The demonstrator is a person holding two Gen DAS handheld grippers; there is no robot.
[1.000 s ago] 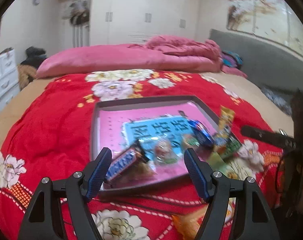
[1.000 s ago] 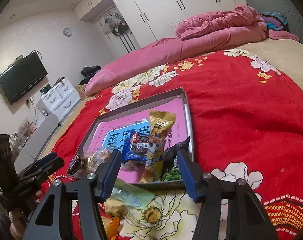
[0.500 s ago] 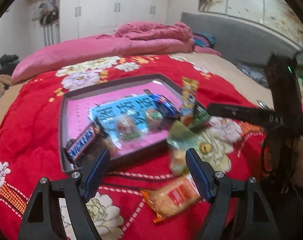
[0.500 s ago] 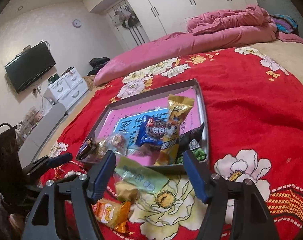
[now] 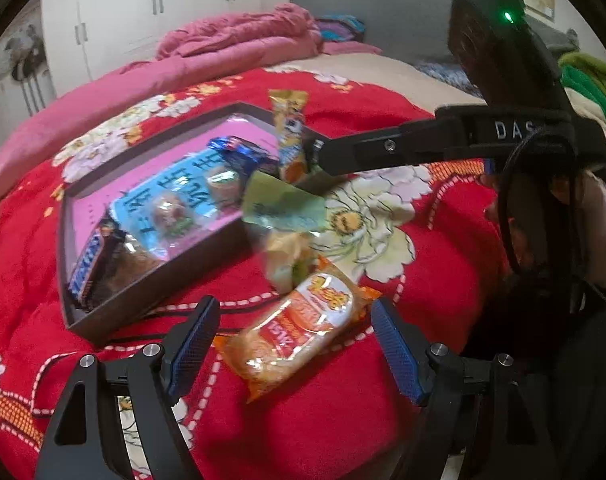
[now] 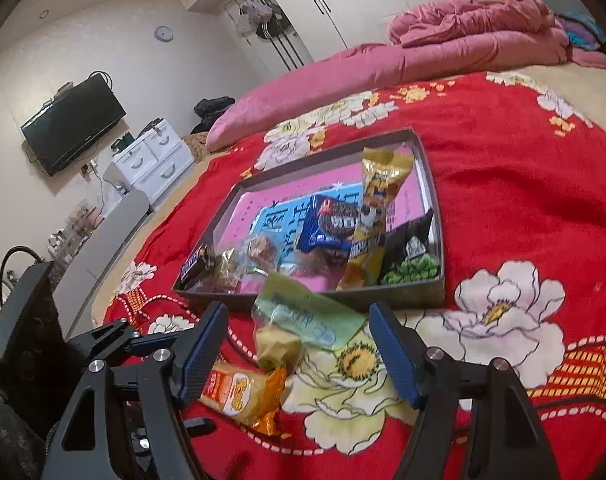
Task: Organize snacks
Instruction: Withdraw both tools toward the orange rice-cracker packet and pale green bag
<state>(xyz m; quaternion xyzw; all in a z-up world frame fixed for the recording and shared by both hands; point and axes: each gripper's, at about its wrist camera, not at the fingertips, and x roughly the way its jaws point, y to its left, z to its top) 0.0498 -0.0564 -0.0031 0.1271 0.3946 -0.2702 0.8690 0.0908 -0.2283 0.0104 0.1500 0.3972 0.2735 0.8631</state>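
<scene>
An orange snack pack (image 5: 303, 320) lies on the red bedspread, between the fingers of my open left gripper (image 5: 293, 330); the pads stand clear of it. Beside it lie a pale green packet (image 6: 307, 312) and a small yellow-wrapped snack (image 6: 277, 344). My right gripper (image 6: 299, 320) hovers over the green packet, its jaws opening and not touching it. Behind them, the grey tray (image 6: 403, 296) holds a chocolate bar (image 5: 91, 260), a blue cookie pack (image 6: 331, 224), a tall yellow pack (image 6: 375, 208), a black pack of green peas (image 6: 411, 256) and clear-wrapped sweets.
The bed carries a pink duvet (image 6: 383, 68) at the far side and a grey headboard (image 5: 383, 12). A person's hand (image 5: 599, 216) holds the right gripper at the right edge. White drawers (image 6: 151, 160) and a wall television (image 6: 71, 120) stand past the bed's left side.
My left gripper has swung right and down, from the tray's near wall to over the orange pack. The right gripper's jaws have widened and it has drawn back a little from the tray.
</scene>
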